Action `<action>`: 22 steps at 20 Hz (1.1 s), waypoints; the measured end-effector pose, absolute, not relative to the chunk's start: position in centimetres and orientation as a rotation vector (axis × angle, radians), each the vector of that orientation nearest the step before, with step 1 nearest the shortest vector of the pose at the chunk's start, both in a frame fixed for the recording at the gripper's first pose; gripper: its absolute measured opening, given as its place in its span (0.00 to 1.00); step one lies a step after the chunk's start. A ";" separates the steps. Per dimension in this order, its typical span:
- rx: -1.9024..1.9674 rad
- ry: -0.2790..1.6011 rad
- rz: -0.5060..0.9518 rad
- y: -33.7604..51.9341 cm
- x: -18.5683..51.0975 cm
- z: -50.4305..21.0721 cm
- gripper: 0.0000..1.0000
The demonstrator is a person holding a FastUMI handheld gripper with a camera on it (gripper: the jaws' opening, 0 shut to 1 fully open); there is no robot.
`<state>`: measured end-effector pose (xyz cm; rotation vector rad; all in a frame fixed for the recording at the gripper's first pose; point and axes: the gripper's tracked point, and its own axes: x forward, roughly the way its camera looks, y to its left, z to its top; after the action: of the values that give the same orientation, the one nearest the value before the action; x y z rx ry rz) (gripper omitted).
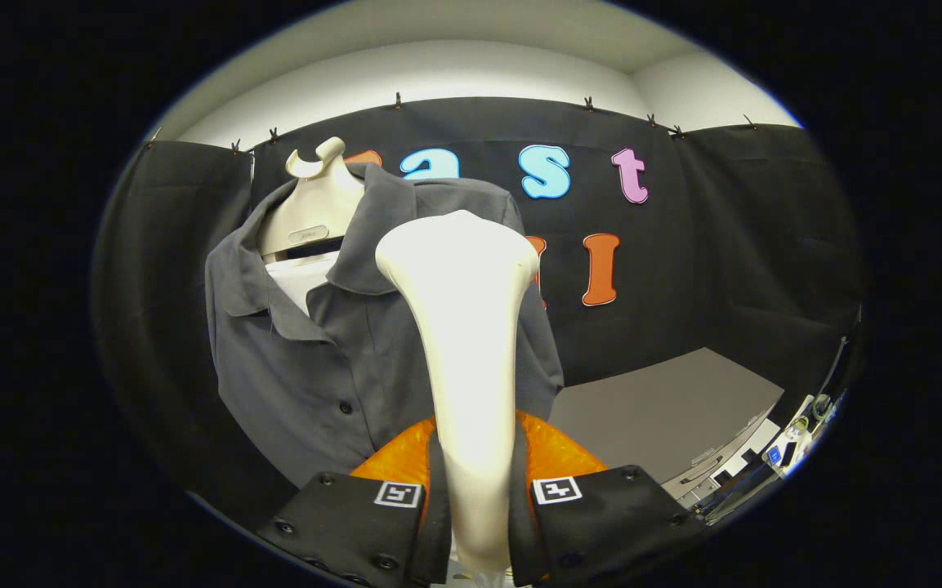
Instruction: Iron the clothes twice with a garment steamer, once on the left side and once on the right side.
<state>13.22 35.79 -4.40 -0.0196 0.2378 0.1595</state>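
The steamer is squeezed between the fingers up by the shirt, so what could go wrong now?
1. The steamer is held low on its narrow handle, with the wide head high above the fingers; it might tip or twist in the gripper.
2. The head sits at the grey shirt near the collar; lingering in one spot could leave it damp or marked.
3. The shirt hangs loosely on its stand, so a push could shift it.

We see our gripper [477, 498] clamped on the garment steamer [469, 343], both fingers pressing its handle. The steamer's wide head rises in front of the grey shirt [307, 359], which hangs on a pale hanger stand [314, 208] just behind it.
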 end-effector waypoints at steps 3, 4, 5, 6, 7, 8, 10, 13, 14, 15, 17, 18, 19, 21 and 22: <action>-0.036 0.260 0.147 36.6 14.4 -6.4 0.36; -0.041 0.268 0.142 36.6 14.7 -7.2 0.36; -0.050 0.283 0.140 36.7 15.0 -8.1 0.36; -0.056 0.301 0.137 36.6 15.0 -9.1 0.36; -0.057 0.302 0.133 36.4 15.3 -9.6 0.36; -0.063 0.311 0.127 36.1 15.4 -10.2 0.36; -0.065 0.328 0.127 35.7 15.1 -11.4 0.36; -0.068 0.353 0.131 35.4 14.8 -13.4 0.36; -0.072 0.363 0.131 35.3 14.6 -14.1 0.36; -0.075 0.372 0.132 35.2 14.5 -14.6 0.36; -0.082 0.392 0.137 35.2 14.0 -16.0 0.36; -0.081 0.401 0.139 35.2 13.9 -16.5 0.36; -0.080 0.410 0.141 35.4 13.9 -17.1 0.36; -0.085 0.420 0.139 35.3 13.7 -18.2 0.36; -0.086 0.420 0.135 35.3 13.6 -18.6 0.36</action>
<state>13.59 35.25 -18.64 -0.0863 0.4202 0.1354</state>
